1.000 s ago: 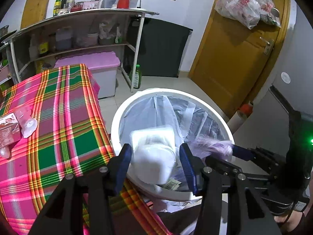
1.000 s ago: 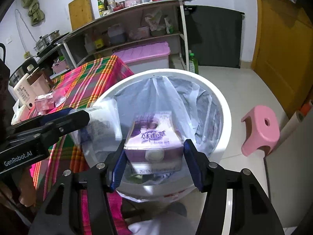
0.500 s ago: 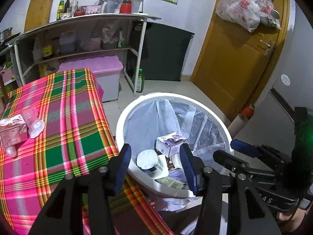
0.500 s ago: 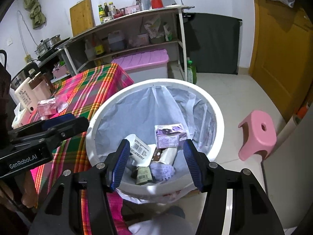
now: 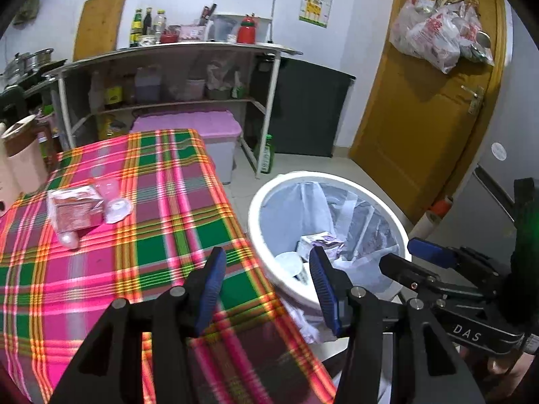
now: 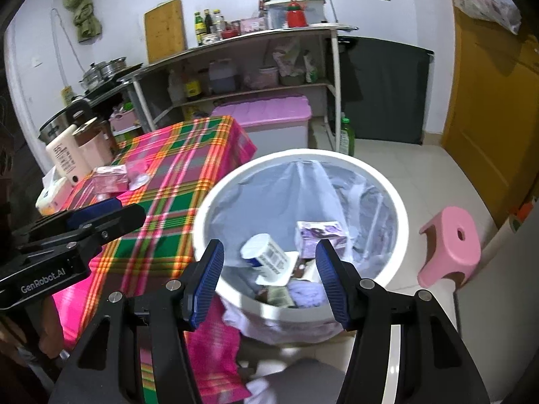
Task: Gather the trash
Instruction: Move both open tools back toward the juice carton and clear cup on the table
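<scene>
A white round bin [image 6: 401, 222] lined with a pale bag stands on the floor beside the table. Inside it lie a purple milk carton [image 6: 321, 234] and a white cup [image 6: 266, 256] on other scraps. My right gripper [image 6: 269, 259] hovers open over the bin's near rim, nothing between its fingers. My left gripper [image 5: 266, 269] is open and empty above the table's corner, left of the bin [image 5: 259, 202]. On the plaid tablecloth [image 5: 151, 222] remain a pink carton [image 5: 75, 208] and clear plastic cups [image 5: 116, 202]. The carton [image 5: 320, 240] also shows in the bin here.
A pink stool [image 6: 451, 245] stands right of the bin. Behind are a pink-lidded storage box [image 5: 205, 134], a shelf rack [image 5: 168, 77] with bottles, and a yellow door [image 5: 421, 101]. Beige jugs [image 6: 74, 155] stand at the table's far left.
Both grippers let go: the white cup and purple carton dropped into the bin. Both grippers then pulled back and up, the left one swinging left over the table.
</scene>
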The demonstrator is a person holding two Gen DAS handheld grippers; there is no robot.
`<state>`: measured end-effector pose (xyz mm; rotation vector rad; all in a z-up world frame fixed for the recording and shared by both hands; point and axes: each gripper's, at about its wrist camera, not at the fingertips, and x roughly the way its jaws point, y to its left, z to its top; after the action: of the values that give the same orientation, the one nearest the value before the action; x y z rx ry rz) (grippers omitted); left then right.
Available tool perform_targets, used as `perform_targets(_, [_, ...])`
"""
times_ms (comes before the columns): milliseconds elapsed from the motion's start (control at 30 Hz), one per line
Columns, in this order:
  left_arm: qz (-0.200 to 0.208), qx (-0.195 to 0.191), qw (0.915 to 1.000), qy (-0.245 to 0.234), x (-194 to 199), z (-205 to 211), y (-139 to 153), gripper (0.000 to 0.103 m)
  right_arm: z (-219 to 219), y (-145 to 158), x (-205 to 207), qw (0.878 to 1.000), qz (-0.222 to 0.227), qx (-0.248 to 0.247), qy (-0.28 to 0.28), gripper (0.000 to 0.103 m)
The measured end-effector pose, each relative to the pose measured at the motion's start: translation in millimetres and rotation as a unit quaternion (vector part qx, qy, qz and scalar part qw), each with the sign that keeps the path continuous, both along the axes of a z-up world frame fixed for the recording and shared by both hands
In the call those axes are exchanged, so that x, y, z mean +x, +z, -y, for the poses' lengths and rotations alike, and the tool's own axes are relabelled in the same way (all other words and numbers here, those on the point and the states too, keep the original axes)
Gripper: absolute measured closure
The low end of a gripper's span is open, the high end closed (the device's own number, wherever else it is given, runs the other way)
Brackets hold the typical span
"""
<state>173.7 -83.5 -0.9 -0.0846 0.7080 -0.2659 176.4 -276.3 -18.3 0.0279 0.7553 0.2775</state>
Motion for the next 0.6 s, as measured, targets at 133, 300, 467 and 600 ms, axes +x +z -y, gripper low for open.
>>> perform_targets(133, [0.005,0.003,0.9998,0.021,-10.8,-14.6,0.4,0.05,-14.4,2.4,-5.2,1.0,0.003,-0.001,0.018,0.045])
perform_targets(300, [0.008,0.006,0.9991,0.042,-21.2,-30.8,-1.1,0.05,-32.9,4.3,-10.7,0.999,0.006,-0.003,0.041,0.045])
perform_targets(467, [0.01,0.008,0.9979,0.064,-31.9,-46.1,-3.5,0.05,-48.0,5.0,-15.1,0.998,0.007,-0.004,0.06,0.045])
perform_targets(600, [0.012,0.01,0.9966,0.08,-38.5,-57.5,-4.1,0.05,-60.0,4.3,-17.1,0.997,0.005,-0.005,0.074,0.045])
